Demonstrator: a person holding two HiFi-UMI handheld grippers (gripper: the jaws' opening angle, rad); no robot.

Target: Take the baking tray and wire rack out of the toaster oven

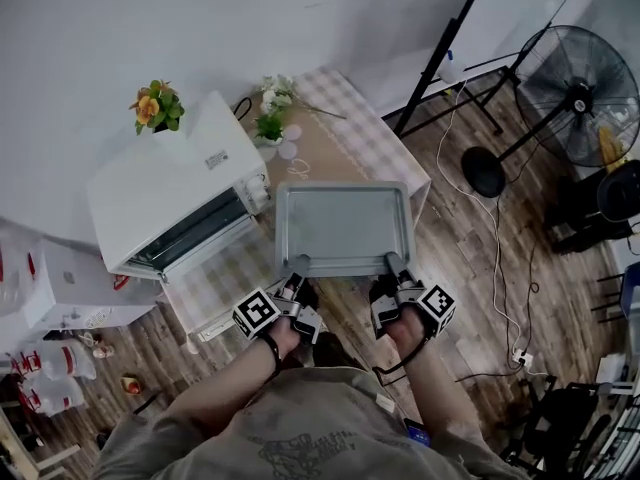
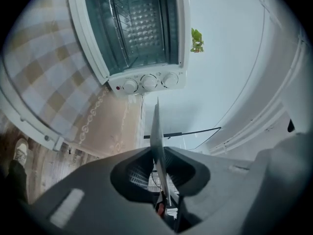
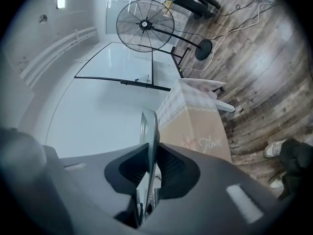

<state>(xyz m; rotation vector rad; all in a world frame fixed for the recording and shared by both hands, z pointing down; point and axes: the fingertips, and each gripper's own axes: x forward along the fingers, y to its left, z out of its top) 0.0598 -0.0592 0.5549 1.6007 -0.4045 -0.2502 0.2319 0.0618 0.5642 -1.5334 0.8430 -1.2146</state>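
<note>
Only my left gripper view looks into the open oven point(image 2: 182, 28): one wire rack point(image 2: 115, 18) inside, three knobs point(image 2: 148, 82) on its panel. The head view shows one tray point(image 1: 343, 228), grey, flat and rimmed, out of the oven, level over the table point(image 1: 355, 133) edge. My left gripper point(image 1: 298, 264) and right gripper point(image 1: 392, 262) each clamp its near rim.

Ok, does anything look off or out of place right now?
Nothing stands out. The baking tray is held level, clamped at its near rim by the left gripper and the right gripper. The toaster oven stands upright with its door open.
</note>
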